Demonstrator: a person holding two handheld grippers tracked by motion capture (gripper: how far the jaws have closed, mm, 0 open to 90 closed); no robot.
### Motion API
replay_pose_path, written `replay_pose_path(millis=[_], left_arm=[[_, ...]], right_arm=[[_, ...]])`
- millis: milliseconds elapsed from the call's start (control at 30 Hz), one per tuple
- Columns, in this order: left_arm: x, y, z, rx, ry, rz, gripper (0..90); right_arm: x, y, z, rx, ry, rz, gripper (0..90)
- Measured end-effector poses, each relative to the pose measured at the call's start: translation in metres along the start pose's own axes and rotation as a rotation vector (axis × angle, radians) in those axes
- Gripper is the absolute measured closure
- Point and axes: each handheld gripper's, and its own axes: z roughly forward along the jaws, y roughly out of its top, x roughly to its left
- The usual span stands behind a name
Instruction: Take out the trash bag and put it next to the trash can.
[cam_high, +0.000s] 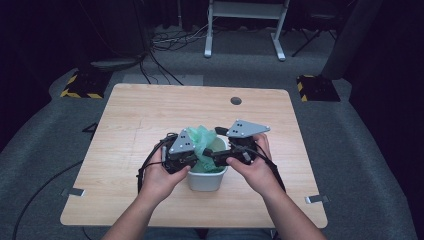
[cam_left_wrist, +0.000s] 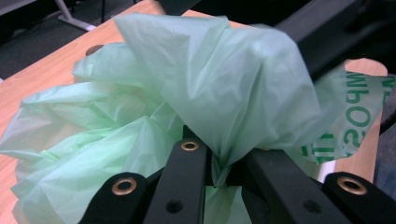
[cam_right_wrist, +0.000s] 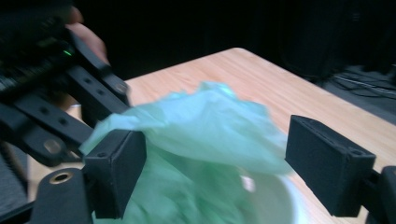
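A person seated at a light wooden table (cam_high: 150, 110) works a thin, pale green plastic bag (cam_high: 204, 137) into a small white plastic bin (cam_high: 206, 181) that stands near the table's front edge, between the two hands. The left gripper (cam_left_wrist: 224, 170) has its jaws pinched together on a gathered fold of the bag, the film bunching into a tight twist where it is clamped. The right gripper (cam_right_wrist: 212, 168) has its jaws spread wide apart, straddling the crumpled bag just above the bin's rim, with nothing caught between them. The loose film billows up and toward the far side of the bin, so the free edge lies directly ahead of the open right gripper, which looks better placed to seize it. The bag is translucent and heavily creased, with darker green lettering printed on one flap.
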Motion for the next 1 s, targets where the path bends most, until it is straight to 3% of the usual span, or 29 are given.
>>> replay_pose_path(millis=[133,233,400,533,633,700,833,867,967,1000], left_arm=[[0.0,0.001,-0.002,-0.018,0.001,-0.021,87.8],[0.0,0.002,-0.002,-0.041,-0.01,-0.044,86.7],[-0.004,0.008,-0.006,-0.067,-0.003,-0.027,87.2],[-0.006,0.012,-0.008,-0.069,-0.011,-0.004,87.8],[-0.006,0.013,-0.009,-0.062,0.001,0.008,88.0],[-0.006,0.011,-0.01,-0.058,0.013,0.01,88.1],[-0.002,0.008,-0.014,-0.065,0.019,-0.006,87.2],[-0.001,0.007,-0.015,-0.073,0.021,-0.02,83.4],[0.004,0.005,-0.021,-0.099,0.097,-0.036,51.8],[0.005,0.003,-0.024,-0.107,0.118,-0.038,45.2]], right_arm=[[-0.008,-0.006,-0.013,0.021,-0.011,0.014,20.1],[-0.008,-0.01,-0.015,0.07,0.021,-0.002,19.9],[0.001,-0.012,0.0,0.144,0.061,-0.076,22.4],[0.006,-0.011,0.018,0.167,0.098,-0.095,29.6],[0.008,-0.009,0.029,0.184,0.12,-0.102,39.9],[0.007,-0.009,0.034,0.207,0.136,-0.098,54.6],[0.011,-0.007,0.036,0.239,0.174,-0.115,74.5],[0.012,-0.007,0.037,0.251,0.171,-0.125,80.2],[0.014,-0.007,0.035,0.267,0.15,-0.148,88.0],[0.014,-0.007,0.035,0.265,0.148,-0.146,88.5]])
